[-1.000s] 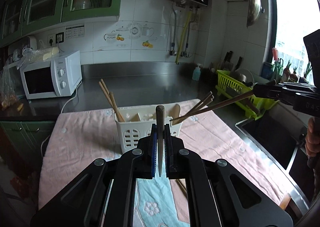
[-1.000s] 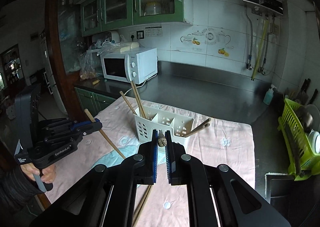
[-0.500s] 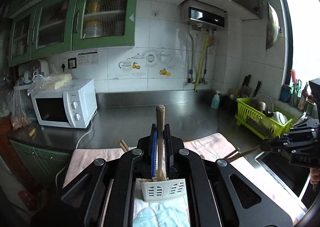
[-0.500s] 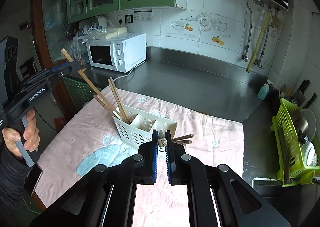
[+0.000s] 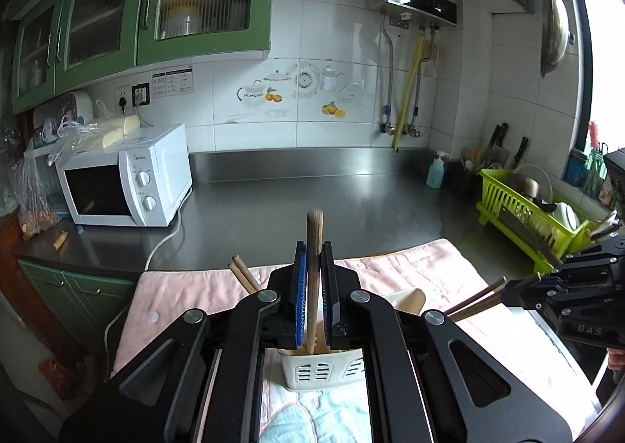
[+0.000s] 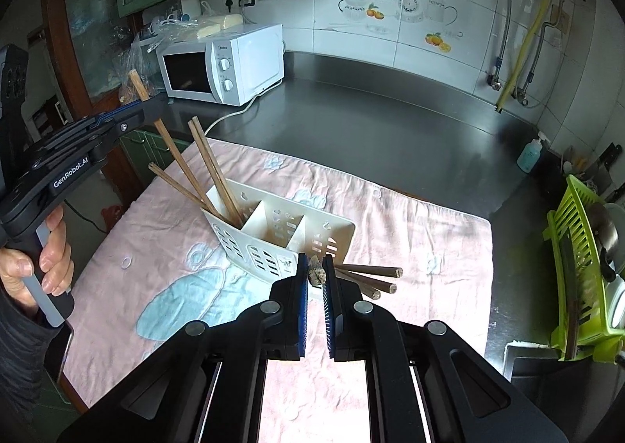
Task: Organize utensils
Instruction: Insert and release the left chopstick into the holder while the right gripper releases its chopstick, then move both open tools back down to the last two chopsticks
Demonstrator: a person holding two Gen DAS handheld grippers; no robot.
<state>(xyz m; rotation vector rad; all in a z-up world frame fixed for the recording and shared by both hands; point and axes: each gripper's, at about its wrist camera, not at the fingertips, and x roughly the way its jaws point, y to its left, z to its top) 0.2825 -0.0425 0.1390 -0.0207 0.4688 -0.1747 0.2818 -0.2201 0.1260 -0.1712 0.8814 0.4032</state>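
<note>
Right wrist: "GenRobot.AI" lettering on the left hand-held gripper [image 6: 145, 109].

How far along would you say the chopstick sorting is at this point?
Done: several chopsticks stand in the white caddy's end compartment. In hand: the left gripper and right gripper each clamp one chopstick. Left: seating those, plus three chopsticks beside the caddy.

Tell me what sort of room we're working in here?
Almost certainly a home kitchen: a white microwave stands on a steel counter, a green dish rack holds crockery, and green wall cabinets hang above white tiles.
</note>
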